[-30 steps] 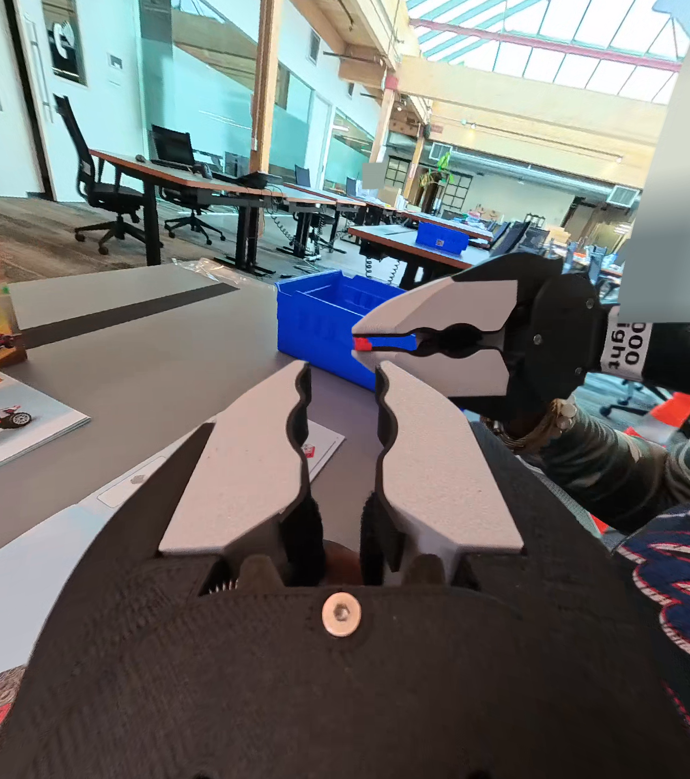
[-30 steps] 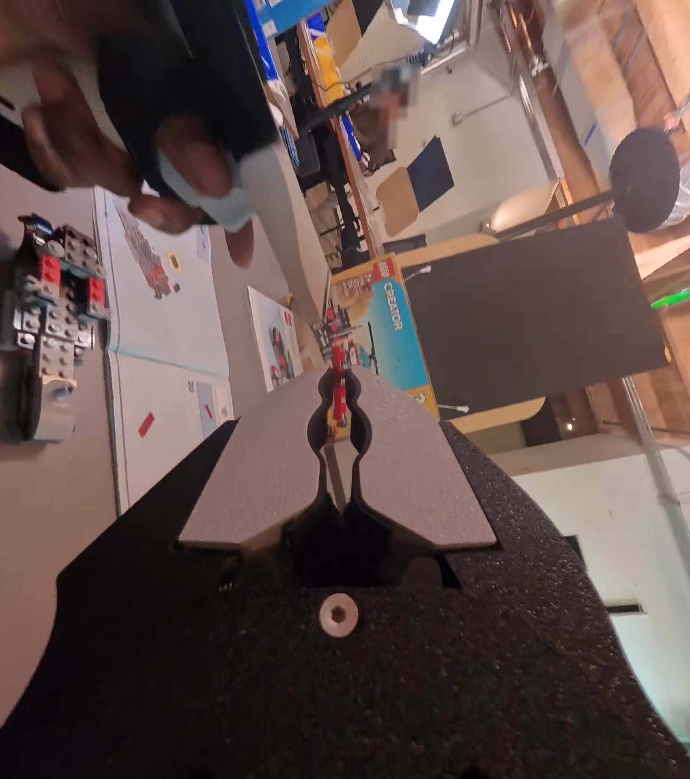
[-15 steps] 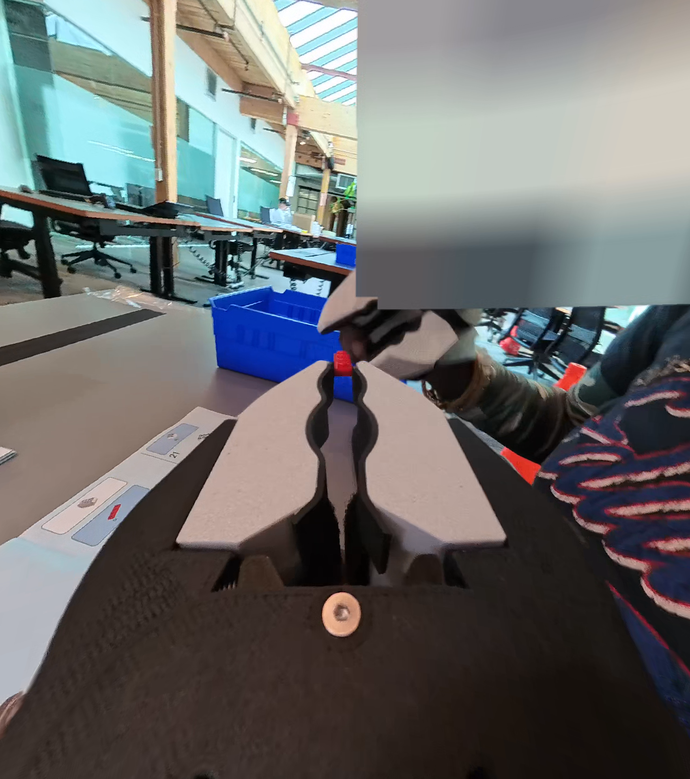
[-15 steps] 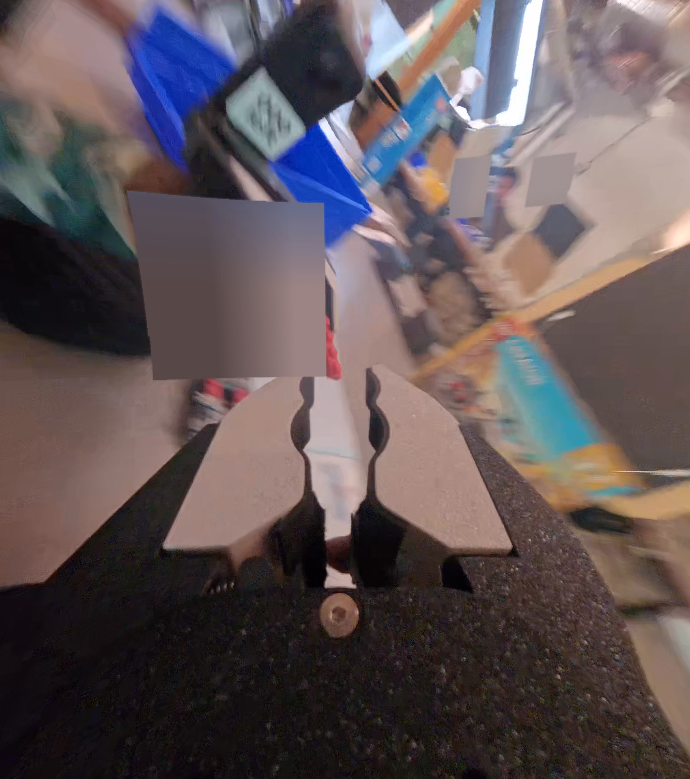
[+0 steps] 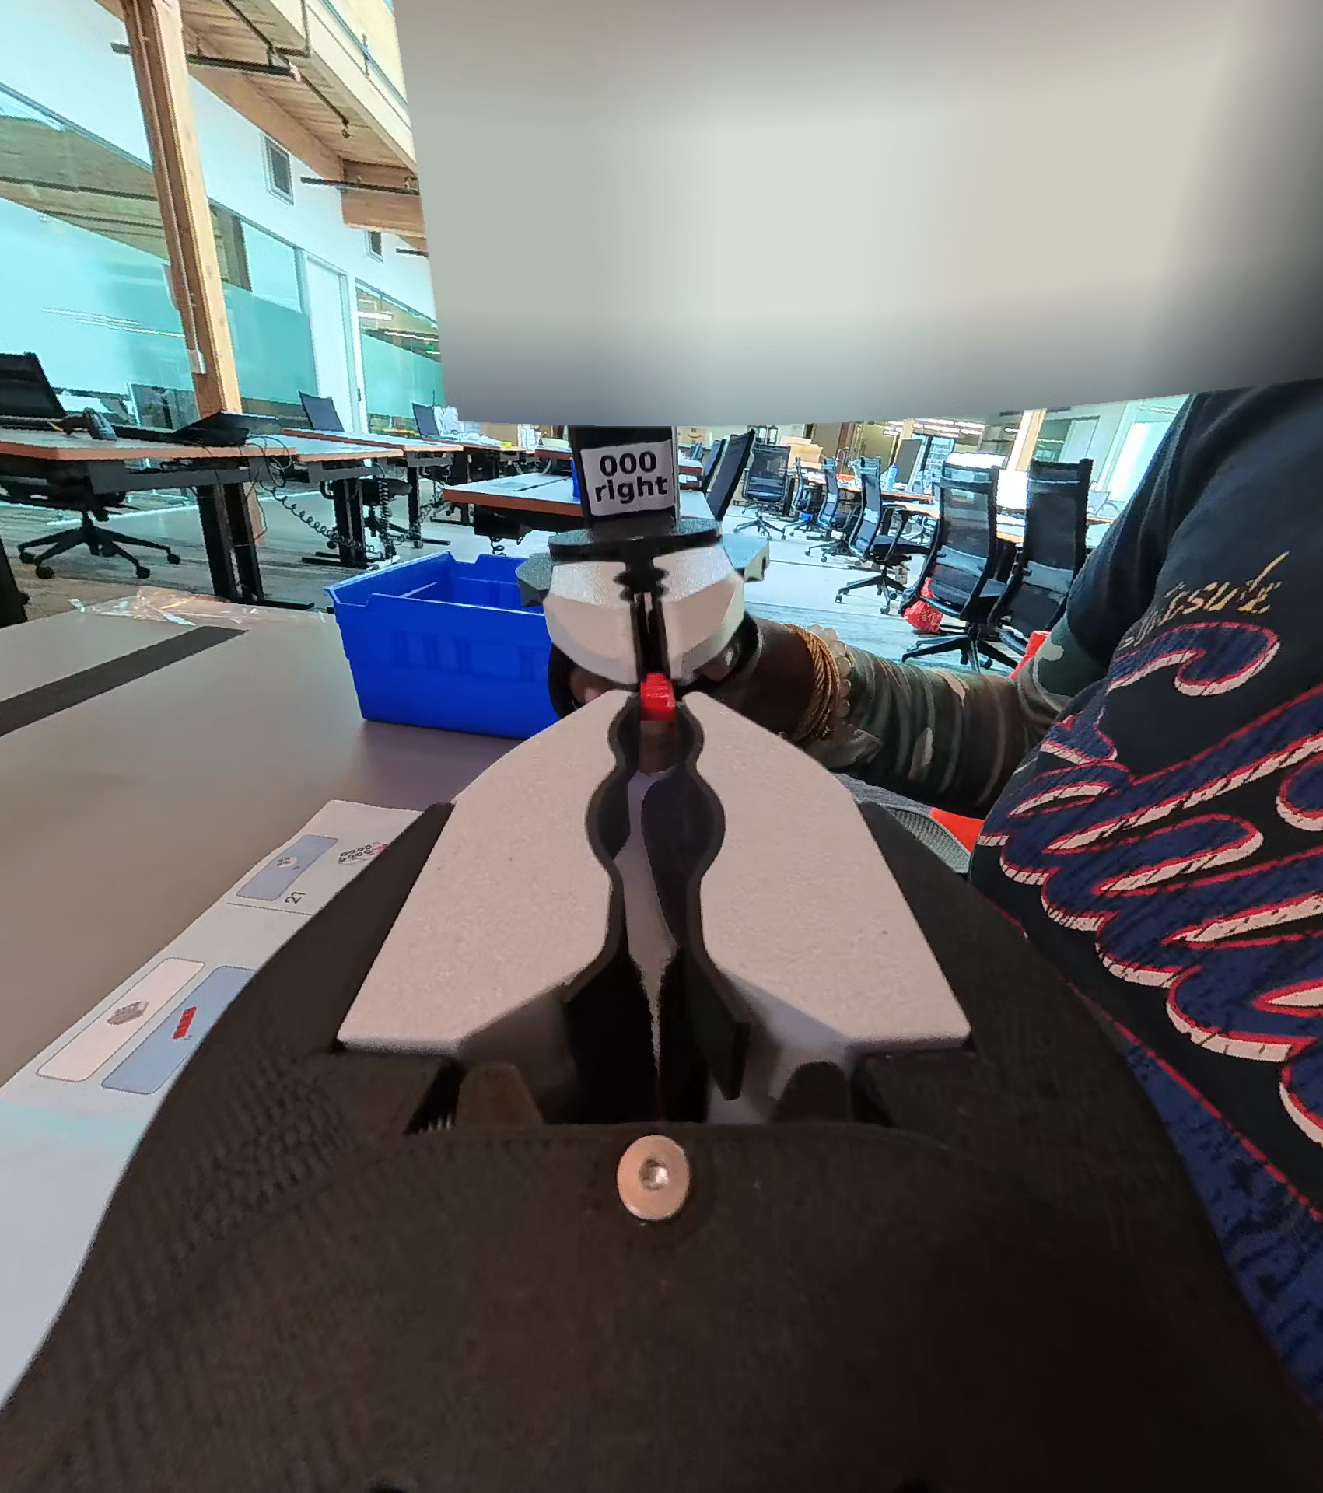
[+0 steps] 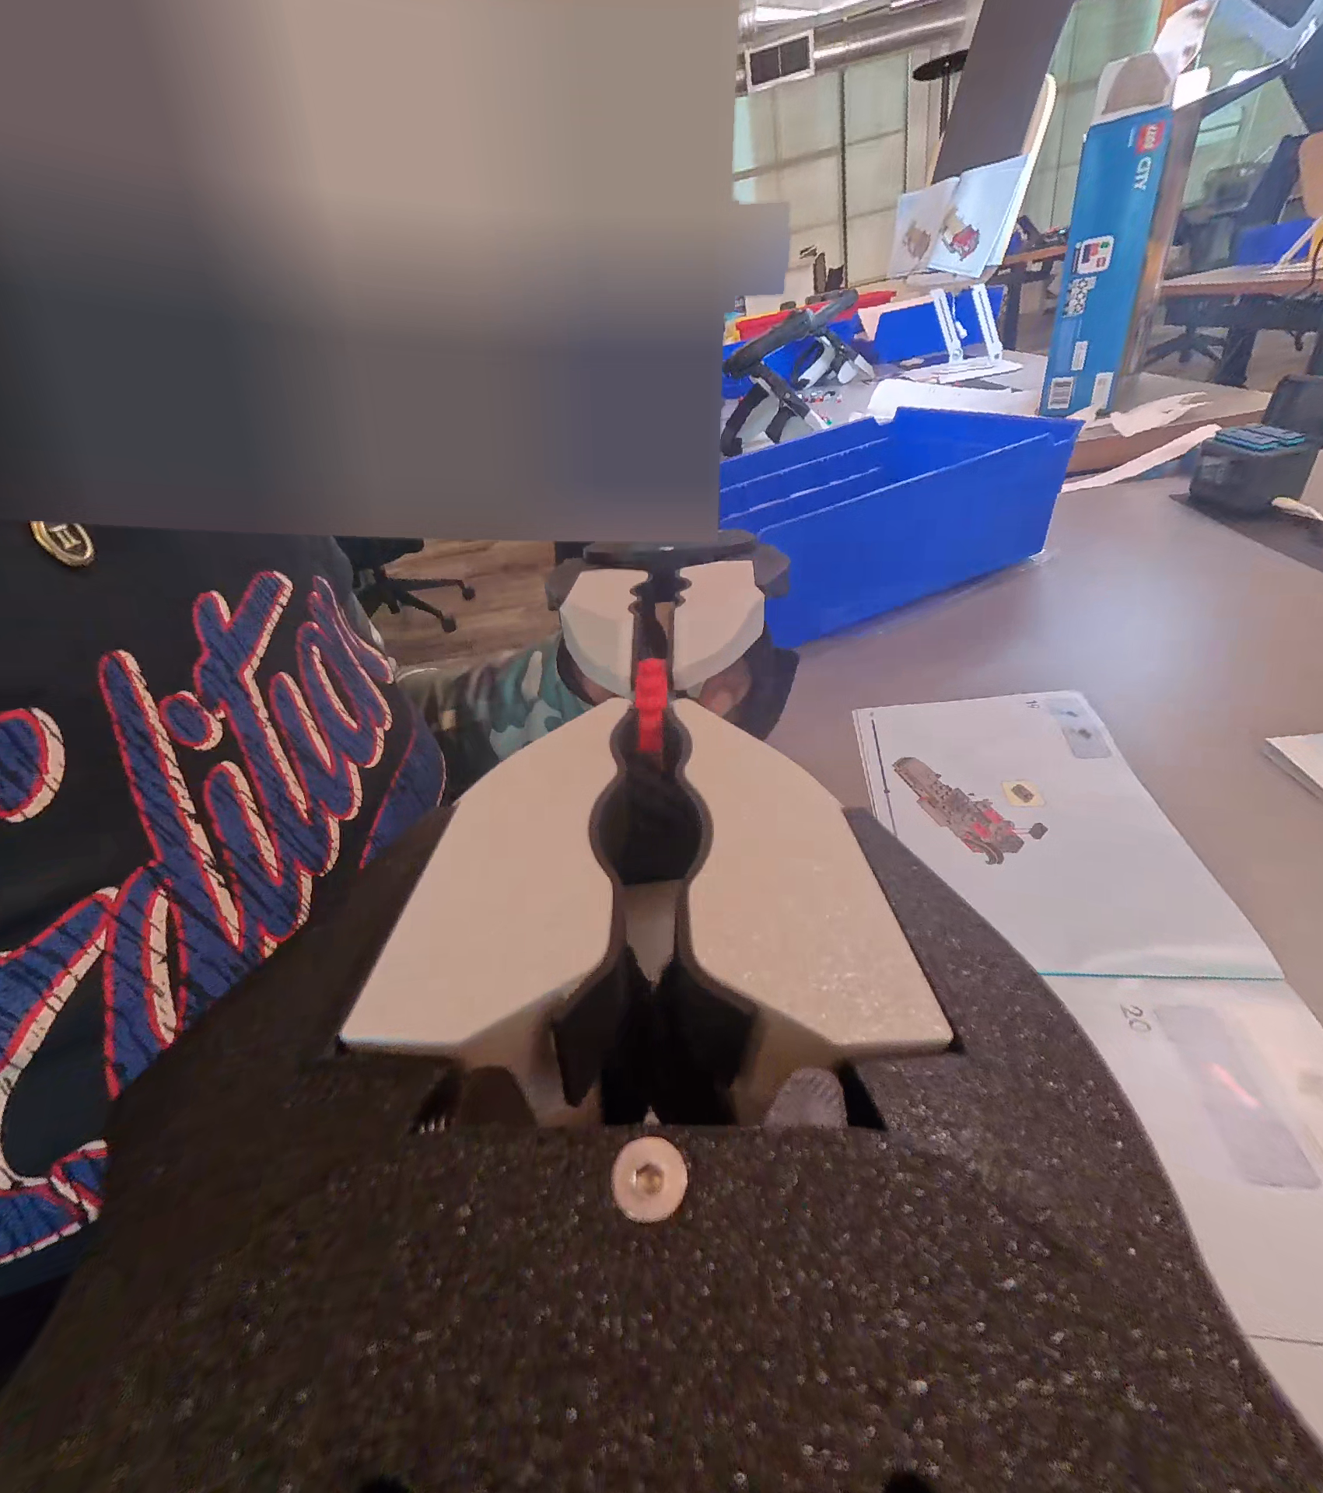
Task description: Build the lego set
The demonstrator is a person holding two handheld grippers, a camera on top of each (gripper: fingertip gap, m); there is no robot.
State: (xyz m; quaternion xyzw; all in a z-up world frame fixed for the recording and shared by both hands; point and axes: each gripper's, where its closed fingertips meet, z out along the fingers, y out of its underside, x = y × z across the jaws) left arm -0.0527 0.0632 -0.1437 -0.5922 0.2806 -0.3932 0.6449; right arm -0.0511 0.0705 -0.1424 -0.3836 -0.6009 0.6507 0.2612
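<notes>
A small red lego piece [image 5: 656,700] hangs in the air above the grey table [image 5: 116,775], between two grippers that meet tip to tip. My left gripper [image 5: 655,704] is shut on one end of it. My right gripper [image 6: 650,711] is shut on the other end of the red piece [image 6: 648,701]. The right gripper also shows in the left wrist view [image 5: 646,646], facing me. The left gripper shows in the right wrist view [image 6: 662,638]. The open instruction booklet [image 6: 1046,824] lies on the table below; it also shows in the left wrist view [image 5: 181,1002].
A blue bin [image 5: 440,646] stands on the table behind the grippers; it also shows in the right wrist view [image 6: 924,517]. The person's dark printed shirt [image 5: 1207,808] is close beside the grippers. A tall blue lego box [image 6: 1110,242] stands on a farther desk. Both grippers' tips are close together, under 4 cm apart.
The right gripper carried the red piece to the left gripper, opened briefly while the left gripper shut on it, and has now swung round and shut on the piece again, facing the left gripper.
</notes>
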